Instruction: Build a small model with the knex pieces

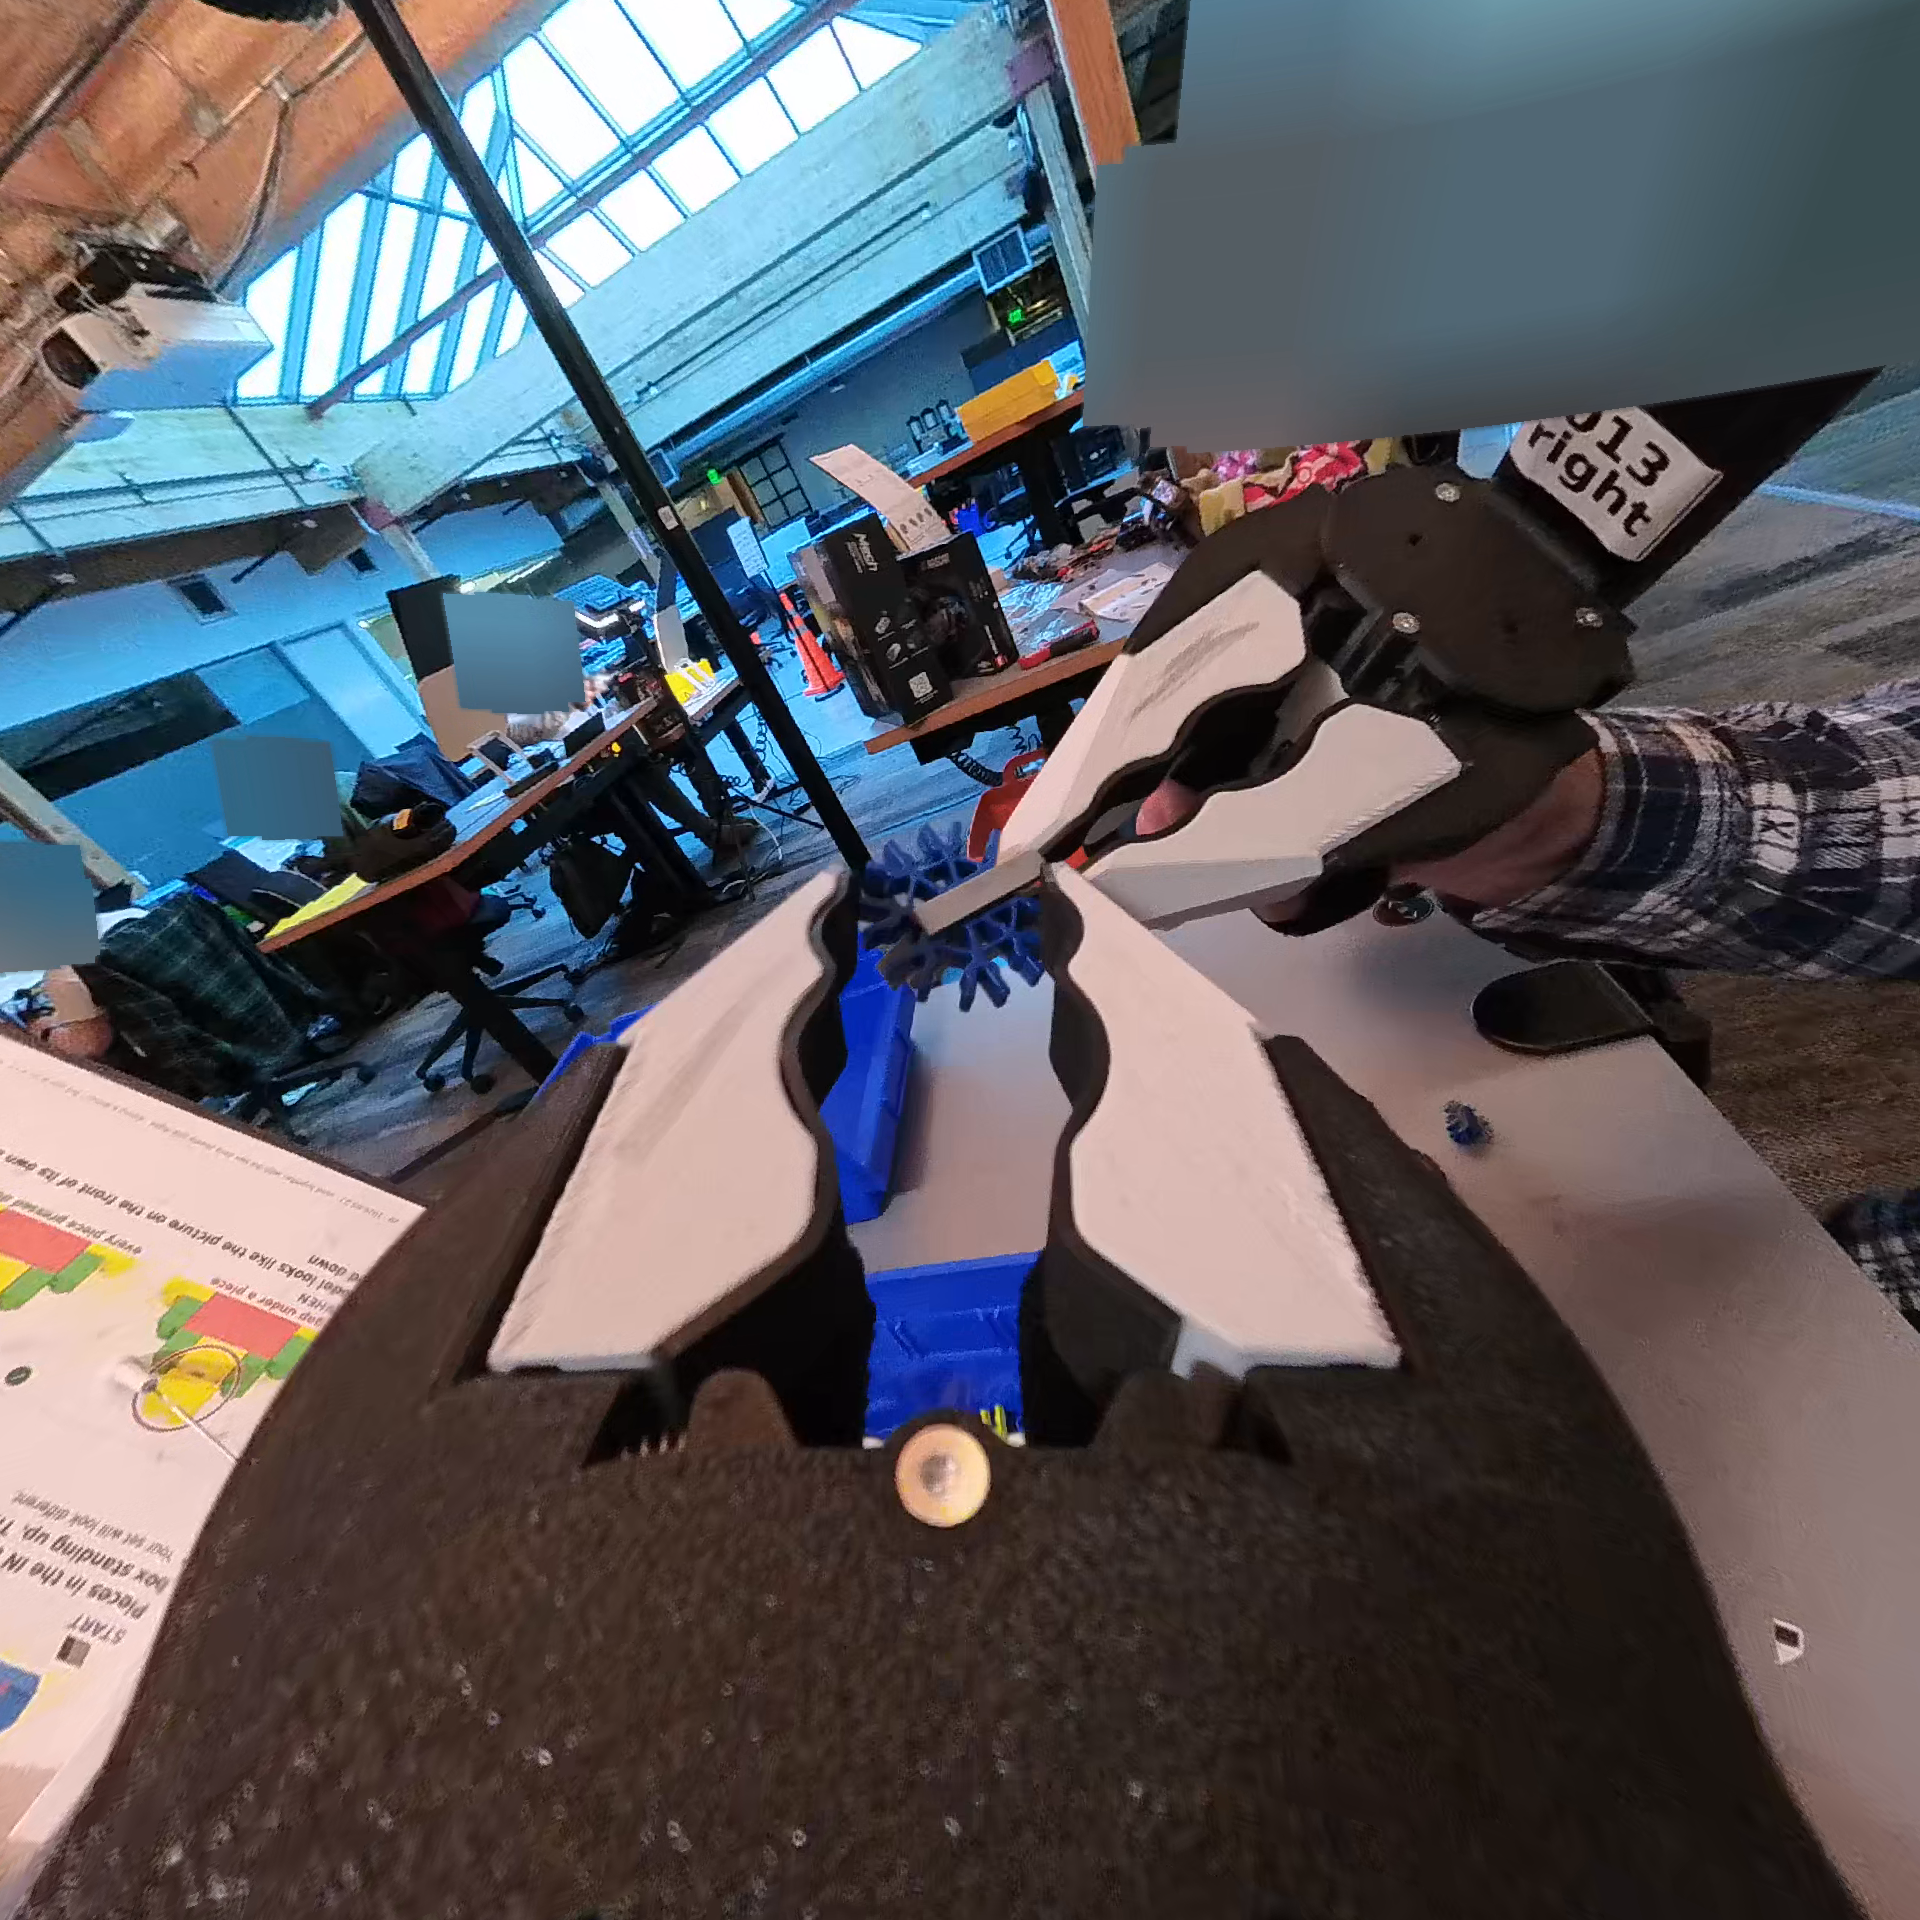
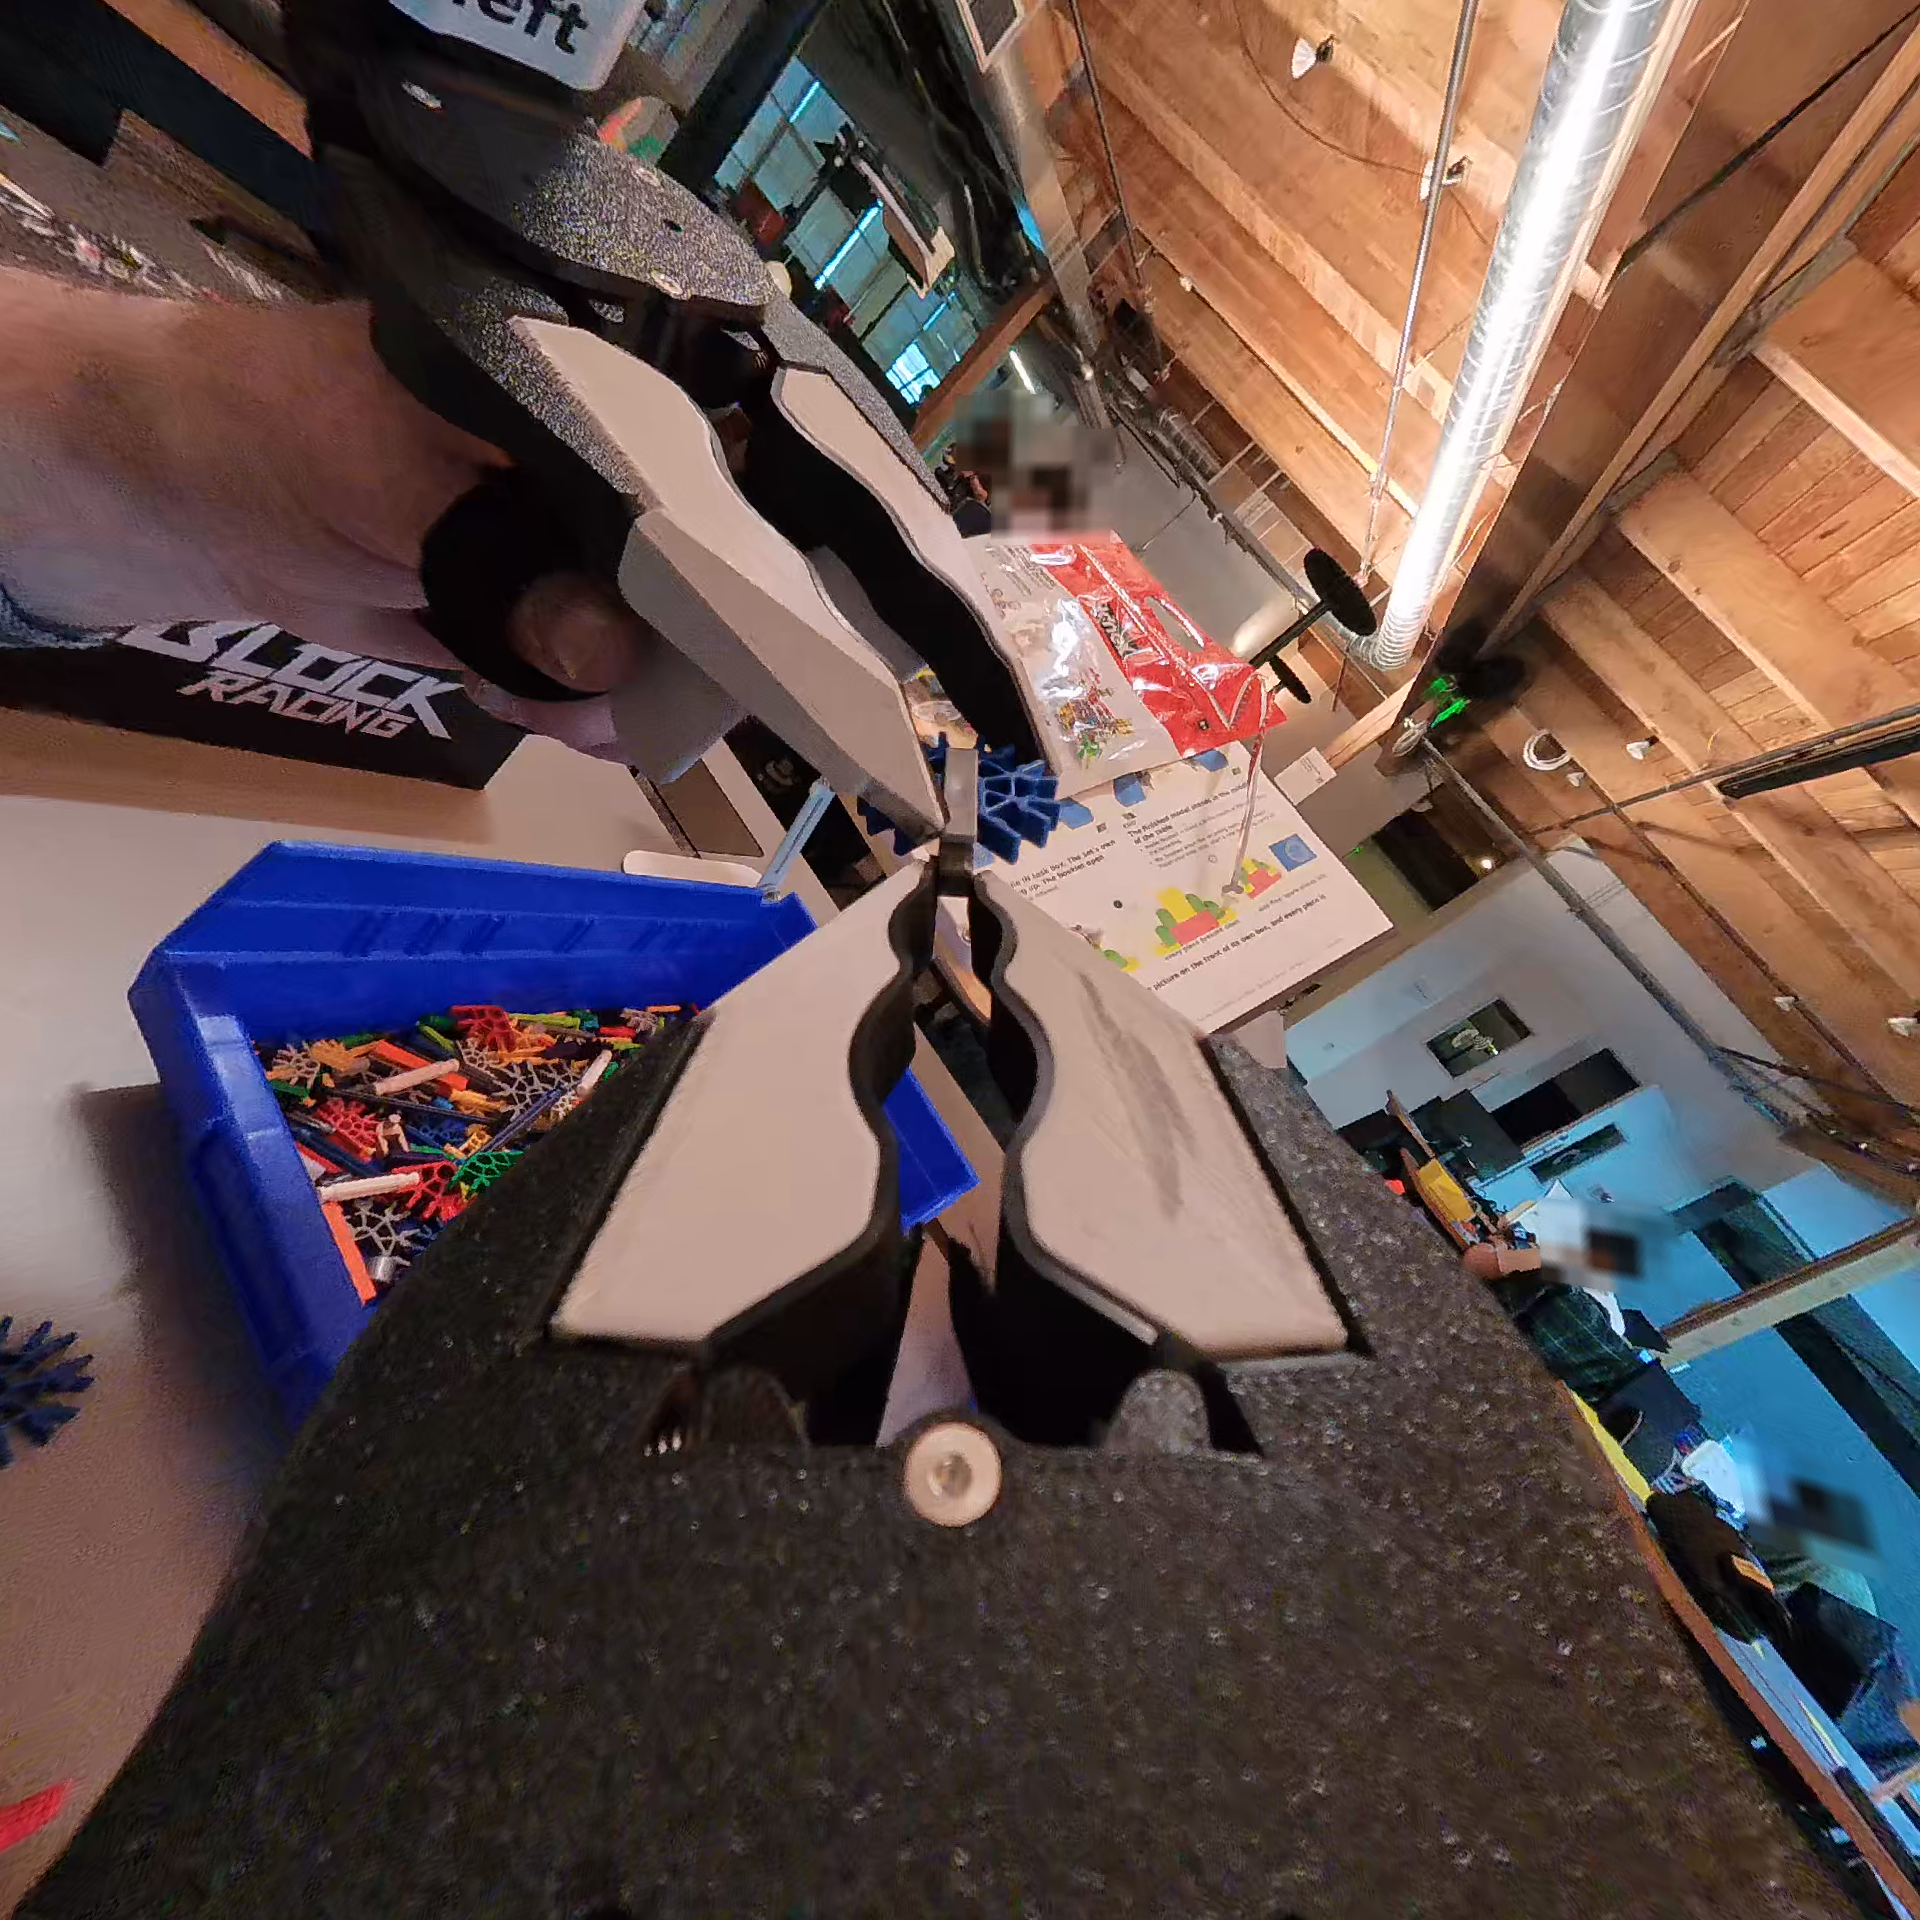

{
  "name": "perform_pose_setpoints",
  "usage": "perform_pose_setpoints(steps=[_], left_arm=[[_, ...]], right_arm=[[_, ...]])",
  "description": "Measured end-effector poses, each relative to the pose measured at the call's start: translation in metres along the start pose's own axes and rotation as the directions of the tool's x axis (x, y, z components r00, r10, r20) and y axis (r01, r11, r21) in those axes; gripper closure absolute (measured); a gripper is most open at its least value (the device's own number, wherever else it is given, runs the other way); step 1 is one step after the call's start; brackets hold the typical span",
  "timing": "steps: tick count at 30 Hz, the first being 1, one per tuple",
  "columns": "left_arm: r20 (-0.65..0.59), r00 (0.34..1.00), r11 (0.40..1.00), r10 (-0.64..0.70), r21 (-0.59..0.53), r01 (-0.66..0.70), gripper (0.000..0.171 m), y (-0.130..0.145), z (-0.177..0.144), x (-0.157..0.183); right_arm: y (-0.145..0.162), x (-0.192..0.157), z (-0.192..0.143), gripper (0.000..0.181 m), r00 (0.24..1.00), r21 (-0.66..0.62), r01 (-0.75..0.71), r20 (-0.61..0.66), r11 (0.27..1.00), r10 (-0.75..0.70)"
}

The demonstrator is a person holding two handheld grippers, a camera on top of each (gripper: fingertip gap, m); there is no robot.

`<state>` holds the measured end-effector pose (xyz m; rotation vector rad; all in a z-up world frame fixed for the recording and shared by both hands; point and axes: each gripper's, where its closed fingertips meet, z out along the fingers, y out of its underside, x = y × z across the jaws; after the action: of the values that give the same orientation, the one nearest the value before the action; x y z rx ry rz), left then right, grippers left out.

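A: Connector (image 1: 961,935), blue and snowflake-shaped, sits between the tips of the left gripper (image 1: 951,894) in the left wrist view. Its jaws stand narrow at the tips; whether they press the piece, I cannot tell. The right gripper (image 1: 1039,868) meets it from the upper right, tips nearly together.

B: Beneath lie the blue bin (image 1: 883,1049) and the grey table (image 1: 1558,1195). A slip here, I judge, would drop the piece toward them.

A: Right wrist view: right gripper (image 2: 954,868), jaws narrow, pinches a thin dark rod (image 2: 958,810) that touches the connector (image 2: 1013,795).

B: The left gripper (image 2: 925,800) closes from above. If the rod is pushed off-axis, it may twist free, as both holds are tip-only.
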<state>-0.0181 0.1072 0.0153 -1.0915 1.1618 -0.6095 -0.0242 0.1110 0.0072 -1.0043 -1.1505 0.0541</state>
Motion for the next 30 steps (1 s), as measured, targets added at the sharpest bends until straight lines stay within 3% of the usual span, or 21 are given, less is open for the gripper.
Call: perform_pose_setpoints(steps=[6, 10, 17, 30], left_arm=[[-0.065, 0.995, 0.996, -0.072, 0.056, 0.076, 0.139, -0.006, -0.003, 0.004], [-0.094, 0.985, 0.986, -0.142, 0.077, 0.150, 0.138, -0.002, -0.002, 0.001], [0.026, 0.988, 0.989, -0.150, -0.011, 0.151, 0.122, 0.008, 0.004, -0.013], [0.087, 0.984, 0.986, -0.155, -0.043, 0.160, 0.134, 0.011, 0.012, -0.016]], right_arm=[[-0.009, -0.002, -0.003, 0.177, 1.000, 0.039, -0.023, 0.002, 0.999, 0.023], [-0.007, 0.000, -0.002, 0.178, 0.996, -0.026, 0.073, -0.057, 0.997, -0.074], [0.000, 0.009, 0.001, 0.177, 0.956, -0.128, 0.216, -0.173, 0.968, -0.236], [0.008, 0.014, 0.006, 0.176, 0.909, -0.201, 0.300, -0.237, 0.933, -0.344]])
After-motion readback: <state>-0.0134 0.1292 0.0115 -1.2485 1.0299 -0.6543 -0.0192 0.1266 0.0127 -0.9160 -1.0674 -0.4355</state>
